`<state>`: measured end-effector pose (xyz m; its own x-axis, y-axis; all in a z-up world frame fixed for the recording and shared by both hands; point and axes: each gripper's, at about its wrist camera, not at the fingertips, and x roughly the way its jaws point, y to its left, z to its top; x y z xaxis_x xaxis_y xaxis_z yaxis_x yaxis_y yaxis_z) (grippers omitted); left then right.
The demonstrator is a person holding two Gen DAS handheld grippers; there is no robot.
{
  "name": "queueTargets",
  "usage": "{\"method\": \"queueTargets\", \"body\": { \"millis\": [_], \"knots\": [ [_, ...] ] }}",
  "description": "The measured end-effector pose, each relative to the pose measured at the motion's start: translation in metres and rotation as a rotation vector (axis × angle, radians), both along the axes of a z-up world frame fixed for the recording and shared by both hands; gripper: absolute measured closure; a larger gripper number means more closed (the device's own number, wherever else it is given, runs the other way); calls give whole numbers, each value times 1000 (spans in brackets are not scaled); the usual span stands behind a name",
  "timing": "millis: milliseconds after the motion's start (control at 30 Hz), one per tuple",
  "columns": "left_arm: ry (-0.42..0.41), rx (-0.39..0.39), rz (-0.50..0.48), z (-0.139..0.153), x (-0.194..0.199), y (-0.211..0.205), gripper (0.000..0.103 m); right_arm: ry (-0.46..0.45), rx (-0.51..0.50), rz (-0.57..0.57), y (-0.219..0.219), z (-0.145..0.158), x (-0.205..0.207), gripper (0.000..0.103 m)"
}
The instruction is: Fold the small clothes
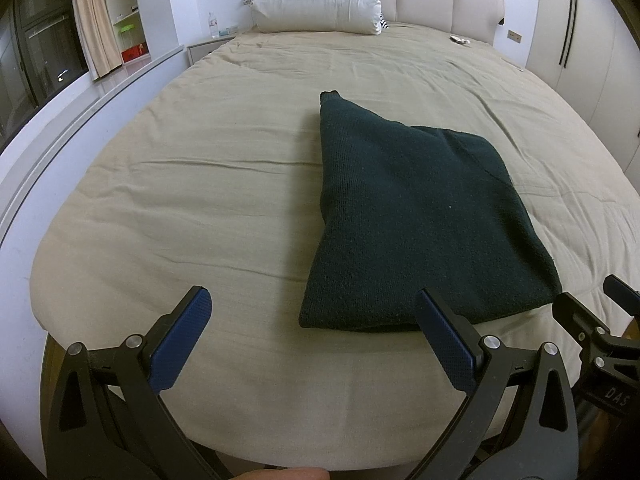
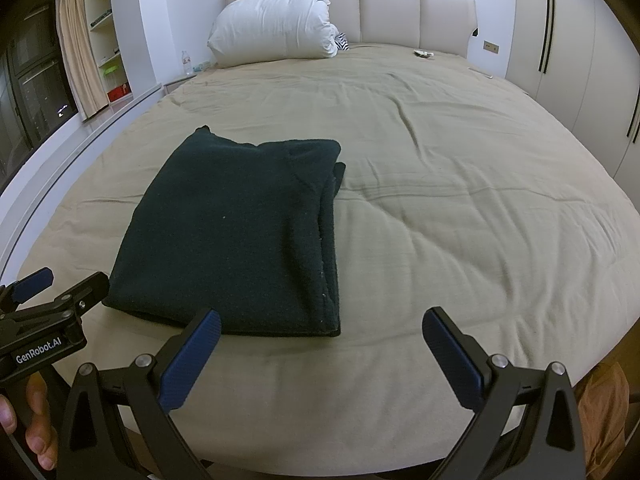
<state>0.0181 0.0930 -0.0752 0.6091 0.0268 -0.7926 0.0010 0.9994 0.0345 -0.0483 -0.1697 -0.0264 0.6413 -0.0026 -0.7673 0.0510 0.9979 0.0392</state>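
The dark green sweater [image 2: 240, 236] lies folded on the bed [image 2: 460, 220], and the left gripper [image 1: 316, 344] and right gripper [image 2: 322, 360] are both spread wide, holding nothing.

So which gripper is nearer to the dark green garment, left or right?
About equal, perhaps the left. The left gripper has its right finger at the dark green garment near-left edge; the right gripper sits at its near-right corner.

1. "GenRobot.AI" in white letters stands on the black body of the left gripper [image 2: 56, 286], seen at 8 o'clock in the right wrist view.
2. "DAS", white and cut off by the frame edge, stands on the black body of the right gripper [image 1: 590, 300], at 4 o'clock in the left wrist view.
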Motion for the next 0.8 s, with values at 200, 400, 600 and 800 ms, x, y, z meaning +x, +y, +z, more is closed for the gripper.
{"method": "queueTargets", "body": {
  "millis": [200,400,600,800],
  "knots": [
    [3,-4,-1,0,0,0,0,0,0,1,0,0,0,0],
    [4,-5,-1,-1,-1,1,0,1,0,1,-1,0,0,0],
    [4,-6,-6,-1,-1,1,0,1,1,1,-1,0,0,0],
    [-10,1,-15,0,-4,0,0,2,2,2,-1,0,1,0]
  ]
}}
